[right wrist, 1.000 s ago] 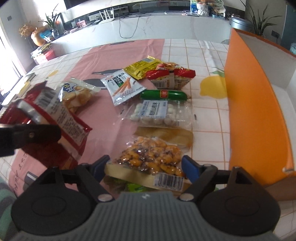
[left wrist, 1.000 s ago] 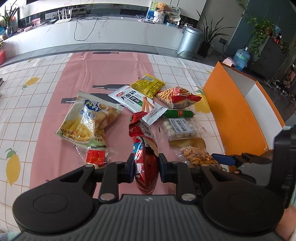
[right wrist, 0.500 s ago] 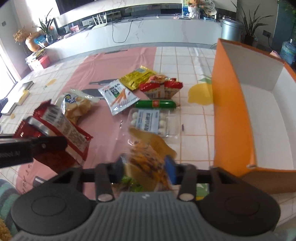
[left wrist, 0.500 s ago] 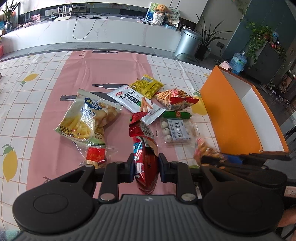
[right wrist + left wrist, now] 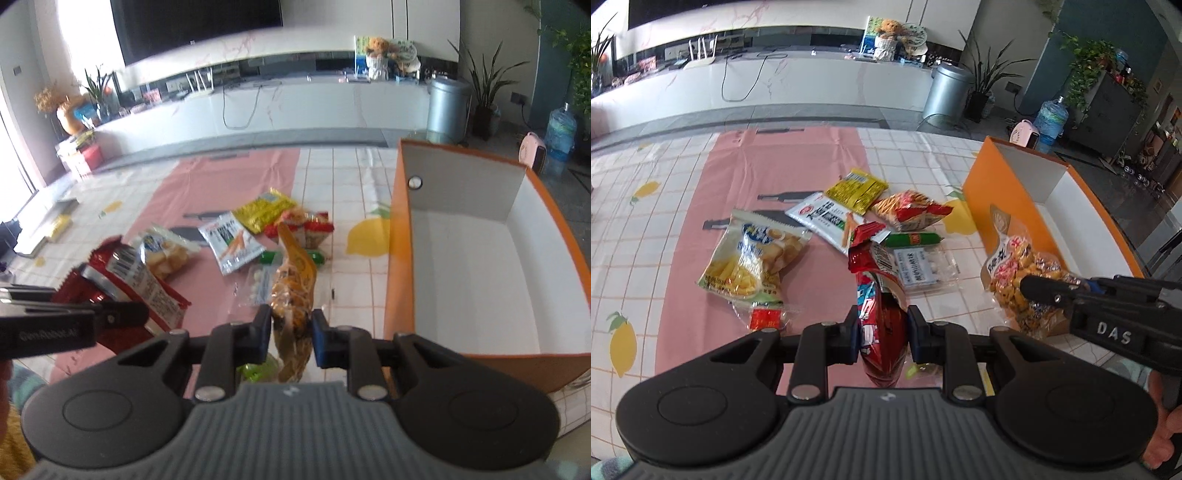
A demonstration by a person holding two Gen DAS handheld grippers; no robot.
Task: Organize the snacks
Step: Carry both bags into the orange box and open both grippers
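Observation:
My left gripper [image 5: 882, 328] is shut on a red snack bag [image 5: 877, 291] and holds it above the table; the bag also shows in the right wrist view [image 5: 125, 280]. My right gripper [image 5: 291, 332] is shut on a clear bag of orange-brown snacks [image 5: 293, 284], lifted off the table beside the orange box [image 5: 397, 258]. That bag also shows in the left wrist view [image 5: 1019, 273], in front of the box [image 5: 1001, 199]. The box's white inside looks empty.
Several snack packs lie on the pink-and-tile tablecloth: a yellow chips bag [image 5: 750, 254], a white carrot-print pack [image 5: 827, 218], a yellow pack [image 5: 857, 190], a red-and-orange pack [image 5: 912, 210], a green sausage [image 5: 912, 239], a clear candy pack [image 5: 923, 266].
My right gripper has closed on the orange-brown snack bag and lifted it from the table, rising toward the box. My left gripper has risen a little with the red bag.

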